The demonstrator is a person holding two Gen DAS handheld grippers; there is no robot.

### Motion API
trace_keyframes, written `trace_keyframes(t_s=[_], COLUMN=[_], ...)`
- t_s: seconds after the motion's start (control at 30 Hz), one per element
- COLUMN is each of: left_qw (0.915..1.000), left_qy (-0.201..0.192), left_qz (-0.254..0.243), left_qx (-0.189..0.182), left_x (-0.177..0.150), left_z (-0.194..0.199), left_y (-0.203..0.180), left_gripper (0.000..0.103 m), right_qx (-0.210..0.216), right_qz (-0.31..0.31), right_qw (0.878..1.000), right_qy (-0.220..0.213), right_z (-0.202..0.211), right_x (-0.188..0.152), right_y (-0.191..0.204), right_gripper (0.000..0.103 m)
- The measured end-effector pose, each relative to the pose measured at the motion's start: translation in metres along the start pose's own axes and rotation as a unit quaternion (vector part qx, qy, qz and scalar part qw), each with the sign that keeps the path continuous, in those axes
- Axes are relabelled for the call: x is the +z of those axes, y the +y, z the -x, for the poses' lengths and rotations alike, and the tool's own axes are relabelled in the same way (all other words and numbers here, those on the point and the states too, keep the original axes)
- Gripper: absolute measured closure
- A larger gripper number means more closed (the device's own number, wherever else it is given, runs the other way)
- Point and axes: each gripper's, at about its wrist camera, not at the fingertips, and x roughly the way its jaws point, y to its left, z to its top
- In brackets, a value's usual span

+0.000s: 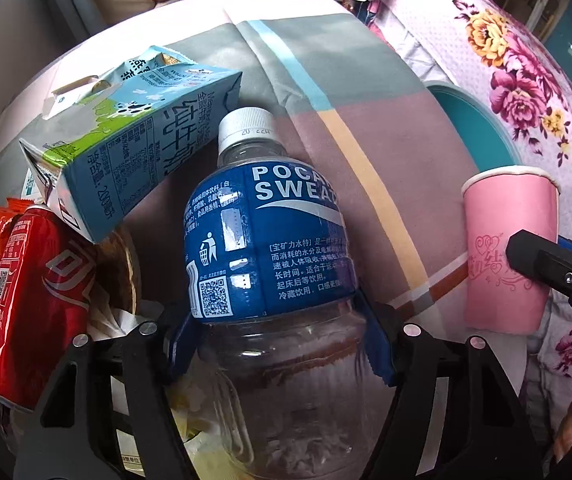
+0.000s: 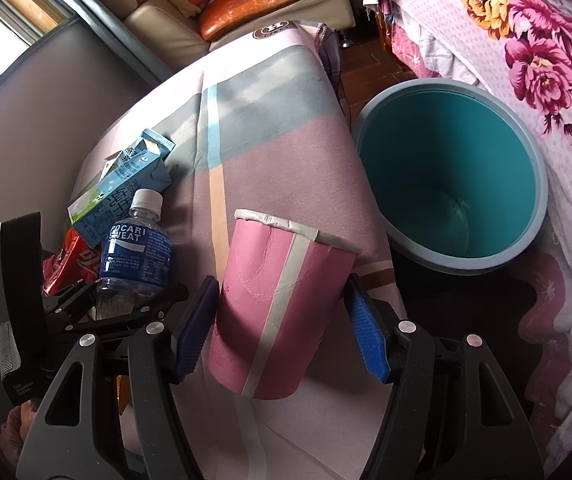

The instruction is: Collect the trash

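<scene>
left gripper (image 1: 278, 340): blue pads pressed to both sides of the bottle (image 1: 270, 264), lower centre of the left view. Closed on it; bottle upright, cap on, looks empty.
right gripper (image 2: 282, 320): pads on either side of the pink paper cup (image 2: 278, 312), centre of the right view. Left pad looks in contact, right pad at or just off the wall. Judged gripped, not certain.
bin (image 2: 525, 152): teal, empty, upper right of the right view, beside the table edge and lower than the top.
other trash: milk carton (image 1: 134, 136) leaning across the red can (image 1: 34, 312), left side of the left view; red wrapper (image 1: 2, 216) behind the can, crumpled paper under it.
table (image 2: 286, 140): striped pink-grey cloth, trash bunched at its left.
step: both items grasped, neither yet over the bin.
next: swing the cup right over the bin opening, open, let drop. Bottle follows; it has the longer reach across the table.
risk: thin cup wall may crush or slip; lifting the bottle could nudge the carton just beside it.
</scene>
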Motion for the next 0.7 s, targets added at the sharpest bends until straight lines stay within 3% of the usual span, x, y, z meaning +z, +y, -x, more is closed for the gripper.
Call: trace_keyframes(t_s=[0.43, 0.7], left_qw=[0.9976, 0.9945], left_qy=[-0.058, -0.076], left_qz=[0.009, -0.056], left_qx=[-0.038, -0.047], left_x=[0.018, 0.064], left_z=[0.053, 0.055], left_y=[0.002, -0.044], left_gripper=[0.035, 0.035], right_qx=[0.011, -0.019], right_qz=[-0.014, -0.07], right_qw=[0.999, 0.993], right_qy=[-0.031, -0.09], right_z=[0.017, 0.054], right_x=[0.014, 0.041], right_y=[-0.016, -0.071], right_gripper=[0.041, 0.041])
